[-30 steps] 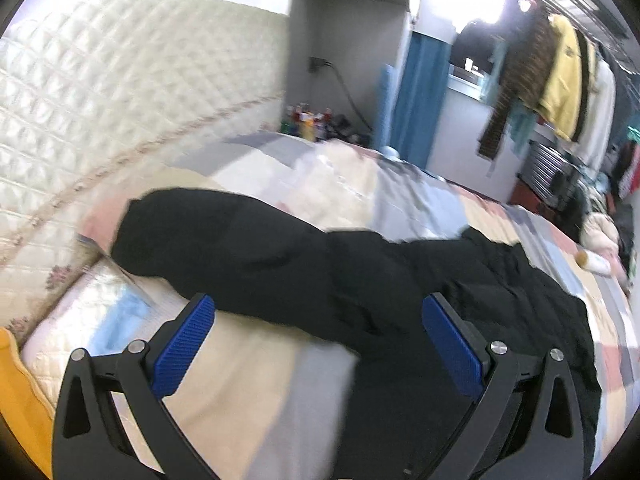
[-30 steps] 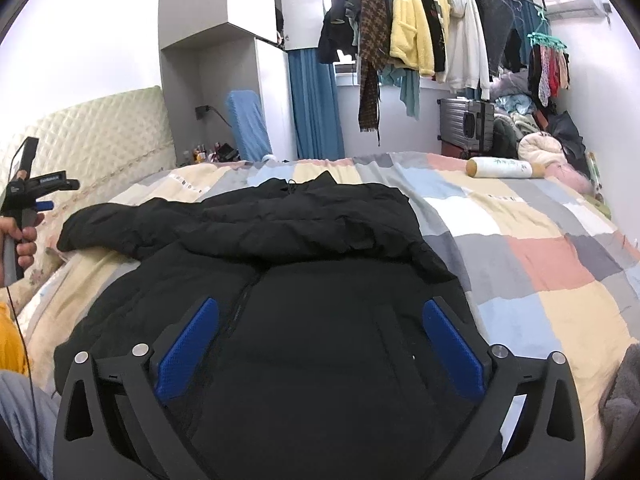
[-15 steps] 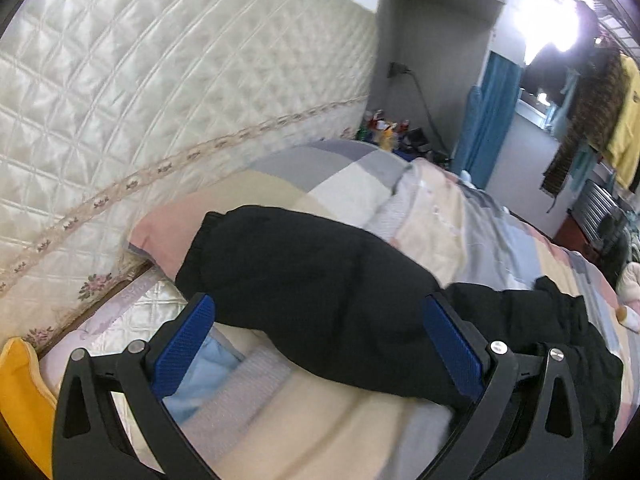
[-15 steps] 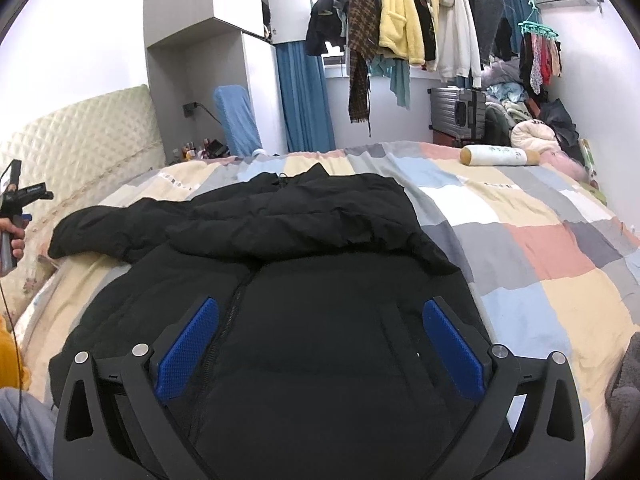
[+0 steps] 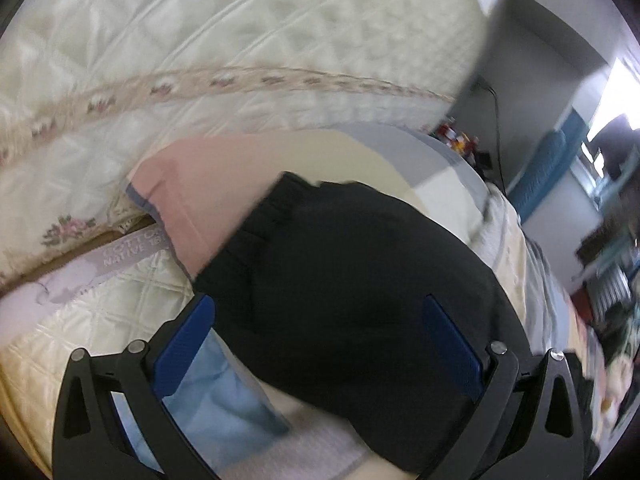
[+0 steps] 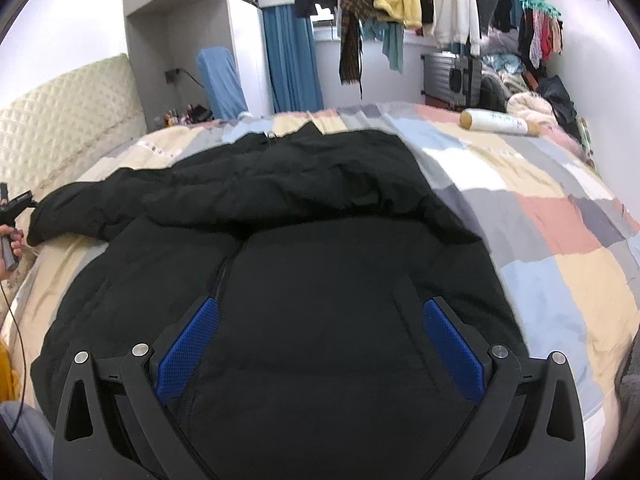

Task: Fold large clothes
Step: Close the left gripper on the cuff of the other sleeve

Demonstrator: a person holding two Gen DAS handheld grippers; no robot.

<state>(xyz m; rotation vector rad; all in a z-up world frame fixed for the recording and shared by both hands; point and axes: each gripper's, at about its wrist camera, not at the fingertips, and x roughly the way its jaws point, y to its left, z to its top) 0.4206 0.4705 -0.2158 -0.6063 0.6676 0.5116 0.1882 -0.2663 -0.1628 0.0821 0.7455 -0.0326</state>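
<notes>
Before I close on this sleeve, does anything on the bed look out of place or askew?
One stray item: a white bottle lies on its side on the quilt, well clear of the black jacket. The sleeve sticks out toward the headboard, its cuff over the pink pillow.

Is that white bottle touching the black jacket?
Apart. The right wrist view shows the white bottle with bare patchwork quilt between it and the black jacket.

Left view motion-blurred; black jacket (image 6: 320,280) hem hidden behind right tongs (image 6: 320,344), cut by frame.

"COTTON NATIVE" on mattress label (image 5: 134,246)
</notes>
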